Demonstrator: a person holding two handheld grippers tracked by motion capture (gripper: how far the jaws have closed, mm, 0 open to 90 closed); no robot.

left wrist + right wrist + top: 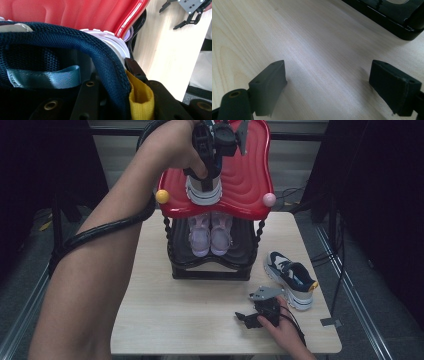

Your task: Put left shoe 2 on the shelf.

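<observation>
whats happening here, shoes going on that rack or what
A person is loading a two-tier shoe rack. The left hand-held gripper is shut on the heel collar of a navy sneaker, holding it at the red top shelf. A pair of pink sneakers sits on the lower black shelf. The matching navy sneaker lies on the table, where the right hand-held gripper rests open.

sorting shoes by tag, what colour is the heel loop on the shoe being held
Yellow heel loop on the navy shoe; clearest in the left gripper view.
</observation>
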